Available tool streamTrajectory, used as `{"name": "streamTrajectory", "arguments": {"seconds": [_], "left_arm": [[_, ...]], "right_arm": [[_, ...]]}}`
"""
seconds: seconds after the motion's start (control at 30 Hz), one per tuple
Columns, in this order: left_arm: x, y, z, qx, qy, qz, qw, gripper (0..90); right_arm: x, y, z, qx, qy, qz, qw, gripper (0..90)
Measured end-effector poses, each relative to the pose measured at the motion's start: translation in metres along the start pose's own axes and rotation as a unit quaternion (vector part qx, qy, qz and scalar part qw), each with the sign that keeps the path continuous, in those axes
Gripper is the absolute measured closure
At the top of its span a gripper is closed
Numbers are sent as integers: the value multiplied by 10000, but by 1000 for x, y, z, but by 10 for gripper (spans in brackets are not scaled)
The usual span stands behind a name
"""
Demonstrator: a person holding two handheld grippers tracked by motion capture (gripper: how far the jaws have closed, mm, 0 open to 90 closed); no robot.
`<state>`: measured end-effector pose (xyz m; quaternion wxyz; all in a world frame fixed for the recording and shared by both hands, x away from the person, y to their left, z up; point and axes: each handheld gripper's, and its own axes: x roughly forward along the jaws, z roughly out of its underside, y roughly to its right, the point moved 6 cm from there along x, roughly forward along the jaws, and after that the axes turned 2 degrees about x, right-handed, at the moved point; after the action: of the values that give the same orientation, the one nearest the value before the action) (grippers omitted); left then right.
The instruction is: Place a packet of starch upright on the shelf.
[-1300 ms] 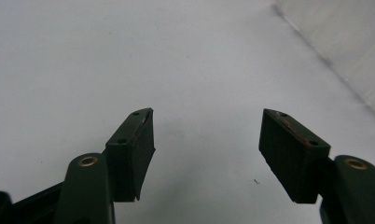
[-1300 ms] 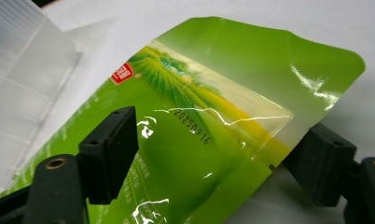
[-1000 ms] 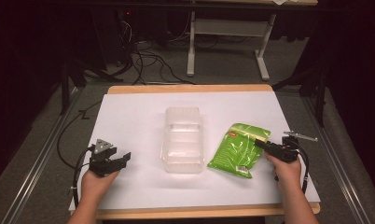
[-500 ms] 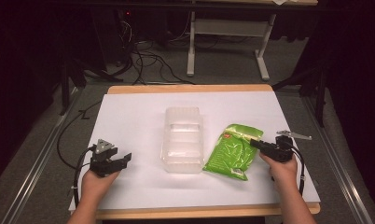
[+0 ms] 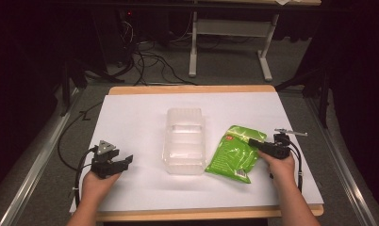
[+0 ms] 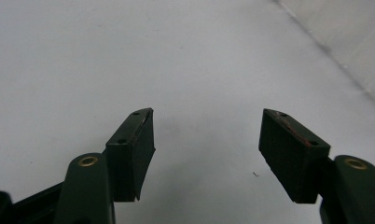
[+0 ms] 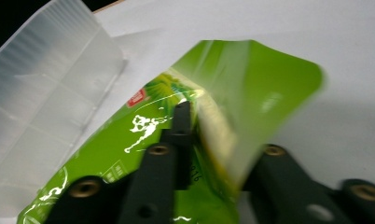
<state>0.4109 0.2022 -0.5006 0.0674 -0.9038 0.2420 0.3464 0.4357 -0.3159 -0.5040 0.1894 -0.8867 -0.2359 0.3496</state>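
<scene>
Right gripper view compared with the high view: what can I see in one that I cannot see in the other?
The right gripper view alone shows the right gripper pinching a raised fold of the green bag, after its jaws have just been closing.

The high view alone shows the left gripper, both hands, the whole table and the floor behind.

Both show the bag and the clear plastic container beside it.

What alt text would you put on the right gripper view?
The right gripper has just closed its black jaws on an edge of a glossy green plastic snack pouch, whose film folds up between them. A clear ribbed plastic container lies beside the pouch at upper left, on a white table cover.
</scene>
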Motion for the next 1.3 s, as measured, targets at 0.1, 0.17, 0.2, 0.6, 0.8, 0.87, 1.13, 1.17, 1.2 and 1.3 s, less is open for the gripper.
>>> {"name": "streamTrajectory", "arguments": {"seconds": [0.1, 0.17, 0.2, 0.6, 0.8, 0.87, 1.13, 1.17, 1.2, 1.3], "left_arm": [[-1, 1, 0, 17, 19, 9, 10000, 363], [-1, 2, -1, 25, 21, 10, 10000, 363], [-1, 2, -1, 25, 21, 10, 10000, 363], [-2, 1, -1, 32, 28, 0, 10000, 363], [-2, 2, -2, 55, 34, -18, 10000, 363], [-2, 2, -1, 76, 18, -13, 10000, 363], [-2, 2, -1, 84, 17, -16, 10000, 363], [-2, 2, -2, 82, 27, -22, 10000, 363], [-2, 2, -2, 76, 35, -28, 10000, 363], [-3, 2, -2, 72, 39, -28, 10000, 363]], "right_arm": [[-7, -9, -1, -300, 57, 93, 9995, 862], [-15, -18, -3, -481, 201, 117, 9986, 865], [-15, -18, -3, -481, 201, 117, 9986, 865], [-69, -81, -25, -1569, 1350, 153, 9782, 871], [-84, -105, -31, -1894, 1745, 134, 9662, 872], [-86, -109, -31, -1972, 1820, 123, 9633, 871], [-87, -123, -37, -2256, 2128, 236, 9504, 871], [-87, -123, -37, -2256, 2128, 236, 9504, 871], [-85, -122, -34, -2343, 2081, 316, 9491, 870], [-82, -121, -29, -2412, 1972, 392, 9494, 869]]}}
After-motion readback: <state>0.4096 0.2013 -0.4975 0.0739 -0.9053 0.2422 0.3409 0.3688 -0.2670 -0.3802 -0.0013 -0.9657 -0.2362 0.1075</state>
